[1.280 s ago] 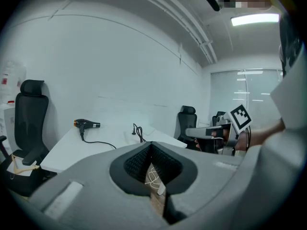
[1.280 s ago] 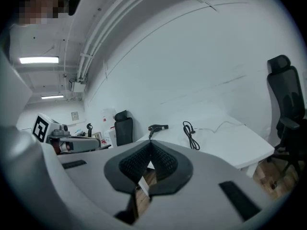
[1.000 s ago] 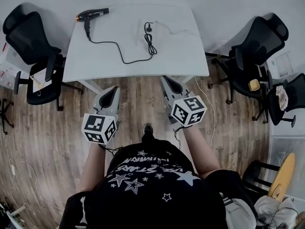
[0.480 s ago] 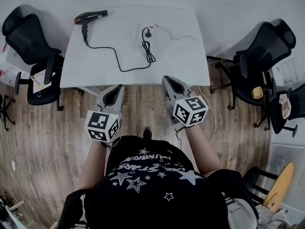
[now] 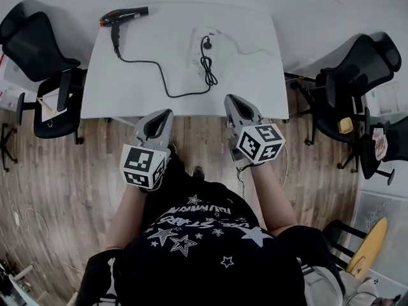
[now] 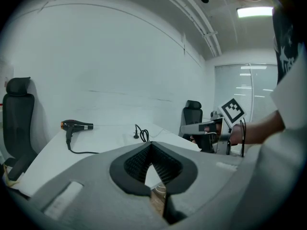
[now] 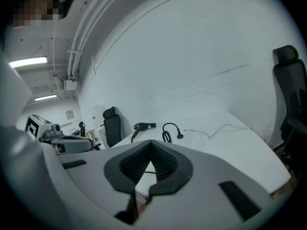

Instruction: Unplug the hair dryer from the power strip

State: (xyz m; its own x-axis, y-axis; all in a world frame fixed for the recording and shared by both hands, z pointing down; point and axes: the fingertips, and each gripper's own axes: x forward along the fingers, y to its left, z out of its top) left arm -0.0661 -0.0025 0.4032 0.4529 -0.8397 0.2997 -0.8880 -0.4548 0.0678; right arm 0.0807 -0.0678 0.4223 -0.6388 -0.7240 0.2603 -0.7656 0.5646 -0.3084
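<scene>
A black hair dryer (image 5: 121,16) with an orange nozzle lies at the far left of the white table (image 5: 127,88). Its black cord (image 5: 167,87) loops across to a bundled coil (image 5: 208,75), and its plug (image 5: 206,42) sits in a white power strip (image 5: 196,51). My left gripper (image 5: 162,115) and right gripper (image 5: 231,101) hover side by side at the table's near edge, both shut and empty. The left gripper (image 6: 151,145) view shows the dryer (image 6: 76,125) and plug (image 6: 136,136) far ahead. In the right gripper (image 7: 151,143) view they appear as dryer (image 7: 144,126) and plug (image 7: 179,135).
Black office chairs stand left (image 5: 38,50) and right (image 5: 347,69) of the table. A thin white cable (image 5: 255,48) runs from the strip towards the right. The floor (image 5: 64,171) is wood planks. A white wall lies behind the table.
Both grippers have moved forward from over the floor up to the table's near edge. The dryer, cord and strip have not moved on the table.
</scene>
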